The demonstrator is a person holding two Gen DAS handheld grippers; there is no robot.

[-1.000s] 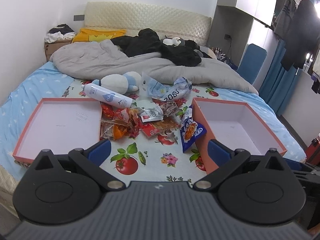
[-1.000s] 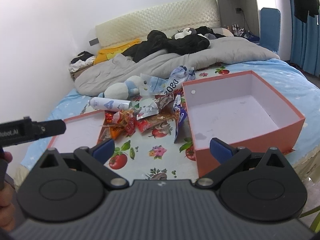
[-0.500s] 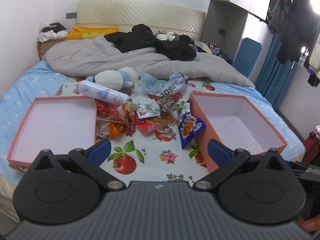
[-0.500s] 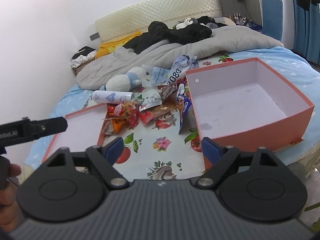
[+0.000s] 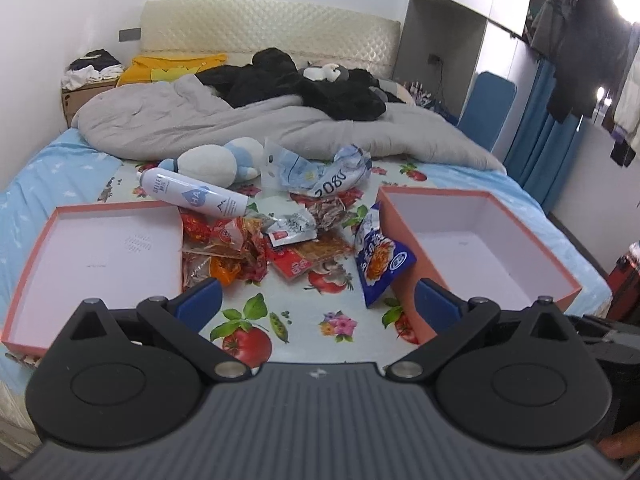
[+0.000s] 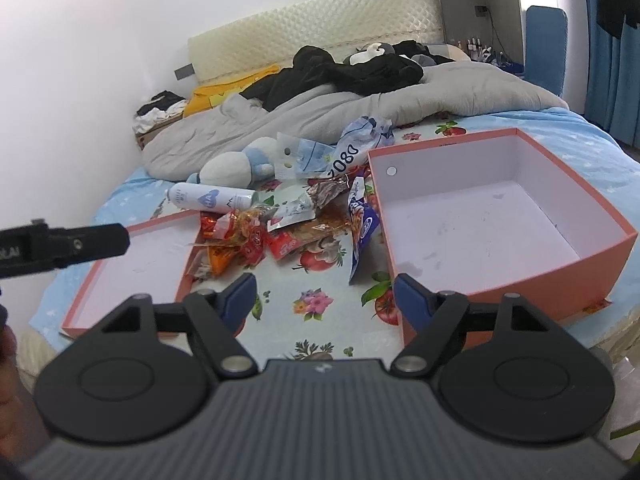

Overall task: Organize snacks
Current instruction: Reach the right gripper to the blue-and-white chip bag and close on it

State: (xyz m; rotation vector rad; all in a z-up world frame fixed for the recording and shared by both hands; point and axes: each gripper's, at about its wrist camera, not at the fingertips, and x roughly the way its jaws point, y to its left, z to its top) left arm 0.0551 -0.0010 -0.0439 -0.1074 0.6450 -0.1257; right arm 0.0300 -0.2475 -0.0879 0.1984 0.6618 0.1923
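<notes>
A heap of snack packets (image 5: 240, 244) lies on the fruit-print sheet between two salmon boxes. The shallow lid (image 5: 100, 256) is on the left and the deep box (image 5: 480, 248) on the right. A blue snack bag (image 5: 378, 258) leans on the deep box's near corner. My left gripper (image 5: 316, 300) hovers short of the heap, open with nothing between its fingers. My right gripper (image 6: 326, 298) is also short of the heap (image 6: 256, 240), beside the deep box (image 6: 500, 220). Its jaws are closing on nothing.
A white bottle (image 5: 192, 196) and a plush toy (image 5: 216, 164) lie behind the snacks, with crumpled blue-white bags (image 5: 320, 172) beside them. A grey duvet (image 5: 200, 120) and dark clothes fill the far half of the bed. The left gripper's body (image 6: 60, 246) juts in at the right view's left edge.
Both cameras have come forward and lower toward the bed. The right gripper's fingers have drawn closer together. The left gripper's fingers stay equally wide.
</notes>
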